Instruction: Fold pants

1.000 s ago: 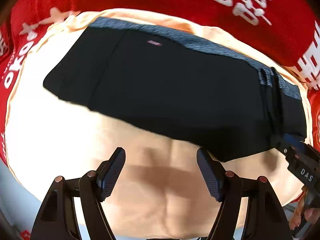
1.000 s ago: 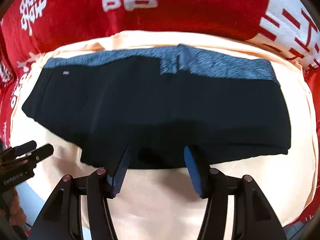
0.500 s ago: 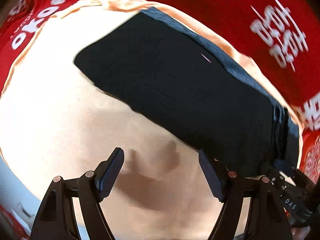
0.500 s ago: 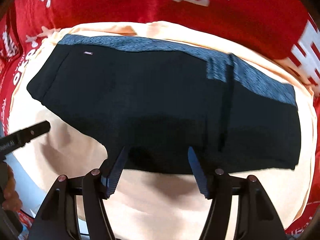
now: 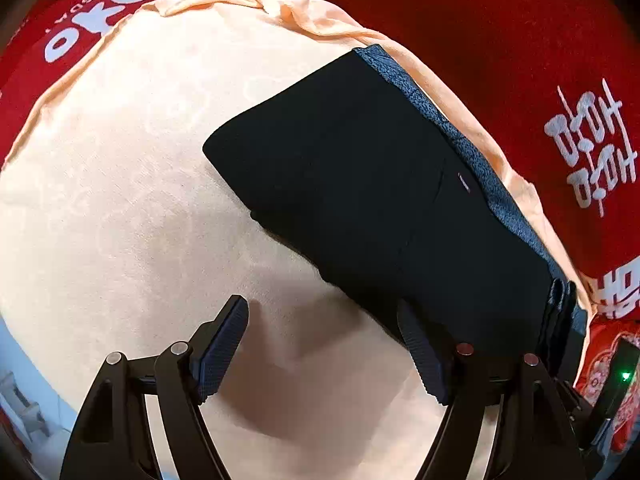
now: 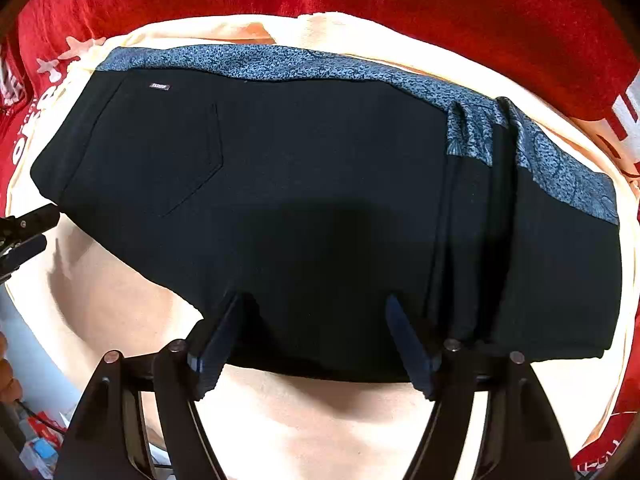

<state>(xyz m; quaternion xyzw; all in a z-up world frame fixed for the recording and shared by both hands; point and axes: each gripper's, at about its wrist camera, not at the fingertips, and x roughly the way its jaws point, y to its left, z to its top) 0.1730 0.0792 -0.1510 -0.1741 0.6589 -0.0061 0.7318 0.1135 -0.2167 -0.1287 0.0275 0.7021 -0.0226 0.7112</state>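
Pants (image 6: 320, 200), black with a speckled blue waistband (image 6: 280, 66), lay folded into a flat bundle on a peach cloth (image 5: 120, 200) over a red blanket (image 5: 500, 60); no containers were in view. Both the left gripper (image 5: 324, 344) and the right gripper (image 6: 312, 340) hovered with jaws spread wide, grasping nothing, the right one at the bundle's near edge. The fabric looked soft, light and limp, likely best pinched through all layers at an edge or corner so the folds would not slide apart.
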